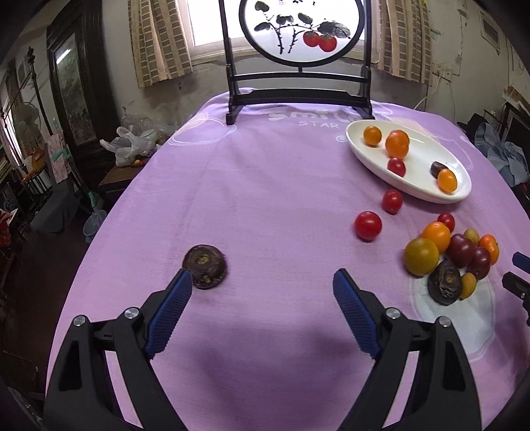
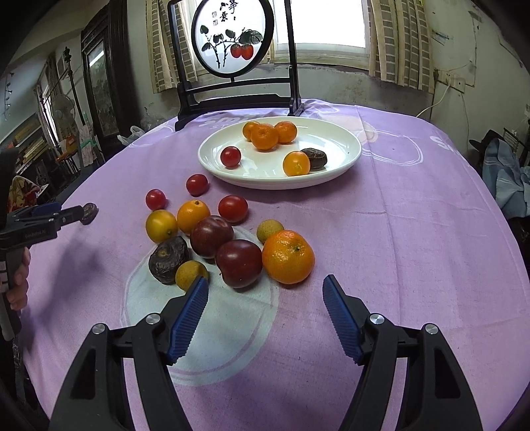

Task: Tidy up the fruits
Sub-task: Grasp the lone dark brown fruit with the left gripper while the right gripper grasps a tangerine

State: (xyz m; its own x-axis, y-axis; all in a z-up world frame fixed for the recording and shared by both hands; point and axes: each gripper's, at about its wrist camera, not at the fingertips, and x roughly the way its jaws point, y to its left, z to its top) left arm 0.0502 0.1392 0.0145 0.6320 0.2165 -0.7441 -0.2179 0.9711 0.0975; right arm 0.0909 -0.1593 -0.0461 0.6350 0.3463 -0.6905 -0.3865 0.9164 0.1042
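I seem to be working in a lived-in home. My table wears a purple cloth (image 2: 397, 232), with a painted round screen (image 2: 232, 39) before a curtained window (image 2: 324, 23). A dark cabinet (image 1: 79, 89), standing fan (image 1: 25, 116) and what may be cluttered shelves (image 2: 26, 139) line the worn walls.

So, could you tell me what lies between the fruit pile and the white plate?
Two small red tomatoes on purple cloth, seen in the right wrist view, short of the white plate.

In the left wrist view, the right gripper (image 1: 518, 275) is cut off by the right edge, right of the tongs. In the right wrist view, the dark fruit (image 2: 89, 213) far left is half hidden behind the left gripper (image 2: 71, 215).
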